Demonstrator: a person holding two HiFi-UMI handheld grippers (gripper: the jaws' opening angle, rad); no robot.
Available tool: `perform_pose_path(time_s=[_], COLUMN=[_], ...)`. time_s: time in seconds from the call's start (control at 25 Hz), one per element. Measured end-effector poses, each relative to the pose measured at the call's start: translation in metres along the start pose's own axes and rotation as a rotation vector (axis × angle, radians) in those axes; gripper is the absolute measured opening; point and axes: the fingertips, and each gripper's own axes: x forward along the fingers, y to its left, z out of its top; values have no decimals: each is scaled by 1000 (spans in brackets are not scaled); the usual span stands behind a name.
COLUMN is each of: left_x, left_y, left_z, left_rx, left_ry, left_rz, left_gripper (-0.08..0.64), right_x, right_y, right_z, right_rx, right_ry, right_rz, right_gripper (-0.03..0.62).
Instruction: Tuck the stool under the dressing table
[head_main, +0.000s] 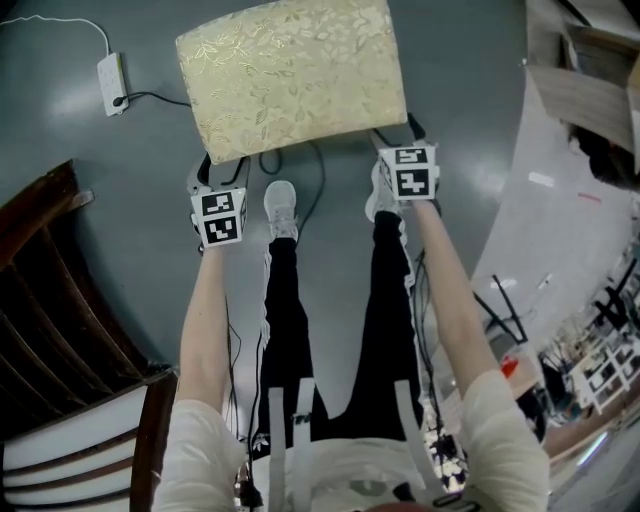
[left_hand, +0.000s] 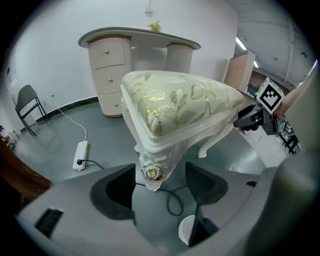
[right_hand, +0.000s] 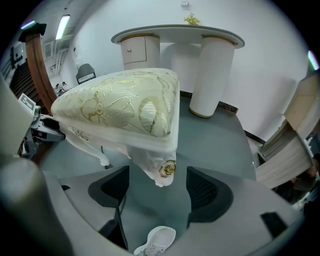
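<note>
The stool (head_main: 290, 75), a cream seat with a gold leaf pattern on a white carved frame, was out on the grey floor (head_main: 130, 140) directly ahead of the person's feet, clear of the dressing table (left_hand: 140, 37) and not beneath it. The white dressing table stood behind the stool against the wall, with a drawer pedestal on one side and a ribbed column on the other. A small yellow-green plant (left_hand: 154, 25) stood on its curved tabletop. The left gripper (left_hand: 160, 187) was at the stool's near left corner. Its jaws were spread apart, and the corner's carved gold rose sat between them with a gap showing on the right side. The right gripper (right_hand: 159, 189) was at the near right corner in the same way. Its jaws were also apart, framing that corner's rose without clamping it. A white power strip (head_main: 112, 83) with a dark cable lay on the floor to the stool's left. A dark folding chair (left_hand: 27, 107) stood by the wall further left. The person's white shoes (head_main: 281, 208) were planted just behind the stool, and dark wooden furniture (head_main: 60, 300) filled the lower left of the head view.
</note>
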Motion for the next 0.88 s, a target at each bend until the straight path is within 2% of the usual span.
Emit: perform_pose_path(time_s=[0.04,0.12,0.36,0.44,0.88], left_x=[0,-1,0,0,1], left_y=[0,2,1,2,3], left_z=[2,5,3,6,10], left_rx=[10,28,27,33,94], left_ry=[2,10,35,35,47], left_rz=[0,4,-22,-25,-52], left_gripper=[312,241,241,241,235], right_x=[1,3,12,13,10], right_y=[0,1,7,6,4], right_z=[1,4,7,10,9], right_rx=[-3,-18,-44,-48,-47], right_ry=[0,-1,3,-4,-9], right_rz=[1,5,29,20,2], right_gripper=[359,359,349,296,282])
